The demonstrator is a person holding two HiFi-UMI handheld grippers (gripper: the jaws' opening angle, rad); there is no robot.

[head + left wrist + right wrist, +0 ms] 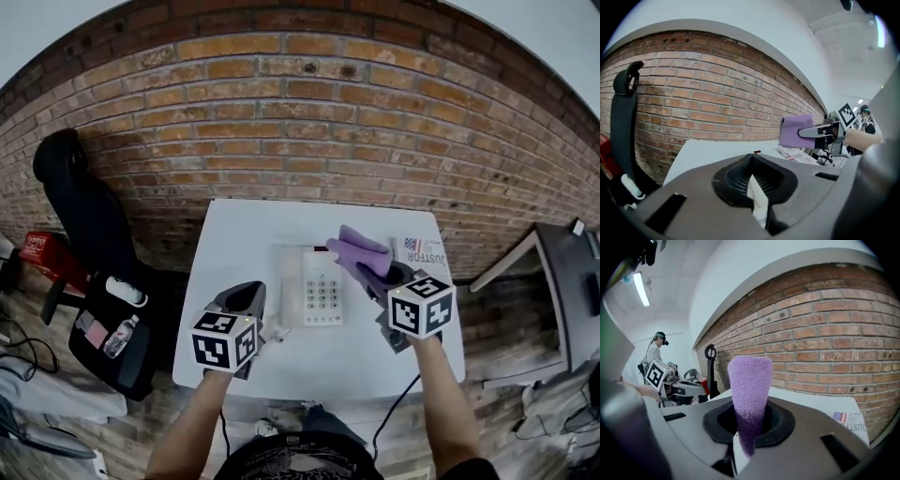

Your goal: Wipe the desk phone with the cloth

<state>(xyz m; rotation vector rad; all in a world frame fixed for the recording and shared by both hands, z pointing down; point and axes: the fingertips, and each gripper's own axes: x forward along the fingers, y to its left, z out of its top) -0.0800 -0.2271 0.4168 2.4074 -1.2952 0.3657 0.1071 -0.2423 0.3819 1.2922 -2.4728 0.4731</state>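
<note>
A white desk phone (314, 286) with a grey keypad lies on the white table (244, 234). My right gripper (389, 278) hovers over the phone's right side, shut on a purple cloth (361, 253). The cloth (749, 385) stands up out of the closed jaws of that gripper (749, 427). My left gripper (246, 298) is just left of the phone, low over the table. Its jaws (752, 180) are shut with nothing held. From the left gripper view the cloth (796, 131) shows hanging in the right gripper (825, 131).
A printed leaflet (418, 248) lies at the table's far right, by the brick wall (300, 122). A black chair (80, 206) and a black bag with a bottle (112, 328) stand left of the table. Another desk (562, 272) stands at the right. A person (656, 350) stands far off.
</note>
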